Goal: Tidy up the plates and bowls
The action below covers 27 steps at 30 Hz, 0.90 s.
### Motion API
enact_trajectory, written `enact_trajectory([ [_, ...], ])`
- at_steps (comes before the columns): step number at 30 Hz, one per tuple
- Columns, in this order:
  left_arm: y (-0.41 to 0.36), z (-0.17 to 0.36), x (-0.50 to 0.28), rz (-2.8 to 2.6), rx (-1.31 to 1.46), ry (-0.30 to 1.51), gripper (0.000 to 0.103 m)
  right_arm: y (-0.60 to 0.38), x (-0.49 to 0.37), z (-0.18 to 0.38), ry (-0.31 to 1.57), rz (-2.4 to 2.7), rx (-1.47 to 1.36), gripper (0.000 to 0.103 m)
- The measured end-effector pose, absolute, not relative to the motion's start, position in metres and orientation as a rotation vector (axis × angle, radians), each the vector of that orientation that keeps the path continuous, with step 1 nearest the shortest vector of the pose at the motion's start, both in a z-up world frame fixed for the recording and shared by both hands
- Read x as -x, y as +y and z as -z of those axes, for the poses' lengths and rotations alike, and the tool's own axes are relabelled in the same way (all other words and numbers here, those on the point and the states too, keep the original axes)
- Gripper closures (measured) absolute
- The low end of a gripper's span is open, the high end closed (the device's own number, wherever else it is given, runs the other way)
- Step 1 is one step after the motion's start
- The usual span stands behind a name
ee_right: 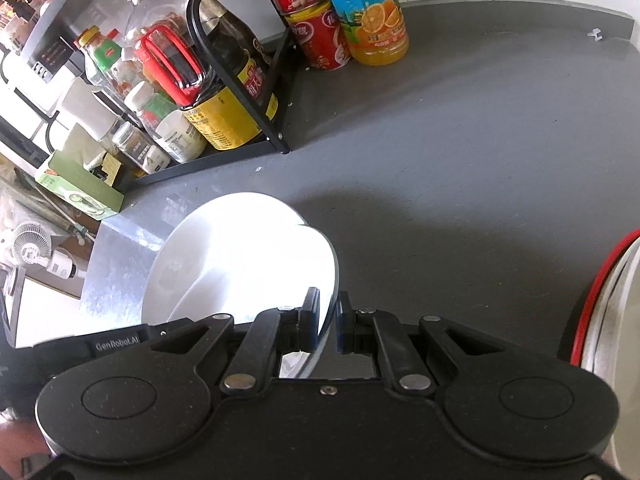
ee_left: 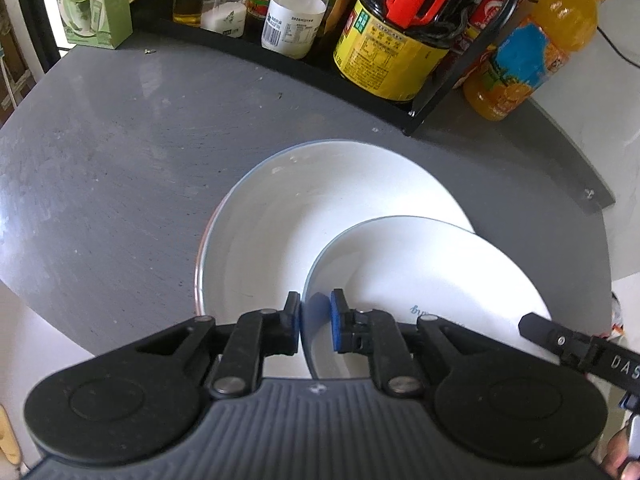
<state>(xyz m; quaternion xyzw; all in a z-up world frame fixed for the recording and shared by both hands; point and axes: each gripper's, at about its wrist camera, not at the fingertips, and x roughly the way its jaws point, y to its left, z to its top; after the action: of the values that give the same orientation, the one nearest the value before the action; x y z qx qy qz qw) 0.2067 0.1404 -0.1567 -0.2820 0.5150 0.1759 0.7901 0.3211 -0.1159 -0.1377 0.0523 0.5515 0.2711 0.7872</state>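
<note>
A large white plate [ee_left: 304,216] lies on the grey table [ee_left: 120,168]. A smaller white plate [ee_left: 432,268] with a blue-grey rim rests tilted over its right part. My left gripper [ee_left: 315,322] straddles the smaller plate's near-left rim, one pad on each side with a small gap on the right. My right gripper [ee_right: 329,322] straddles the same plate's [ee_right: 288,264] right rim, slightly apart from it. The large plate [ee_right: 188,248] shows behind it in the right wrist view. The right gripper's finger [ee_left: 560,340] shows at the lower right of the left wrist view.
A black wire rack [ee_left: 432,108] with sauce bottles and jars stands at the back. An orange juice bottle [ee_left: 528,52] and red cans [ee_right: 316,36] stand beside it. A green box [ee_left: 96,4] stands at the far left. A red-rimmed dish [ee_right: 600,304] sits at the right edge.
</note>
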Motion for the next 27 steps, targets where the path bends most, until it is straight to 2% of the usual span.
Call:
enact_trajectory([
  [19, 0.14, 0.163, -0.213, -0.337, 0.406, 1.12, 0.088, -0.104, -0.315, 0.154, 1.207, -0.555, -0.126, 0.095],
  [27, 0.145, 0.163, -0.218, -0.351, 0.333, 1.121, 0.087, -0.101, -0.315, 0.165, 1.232, -0.541, -0.133, 0.078],
])
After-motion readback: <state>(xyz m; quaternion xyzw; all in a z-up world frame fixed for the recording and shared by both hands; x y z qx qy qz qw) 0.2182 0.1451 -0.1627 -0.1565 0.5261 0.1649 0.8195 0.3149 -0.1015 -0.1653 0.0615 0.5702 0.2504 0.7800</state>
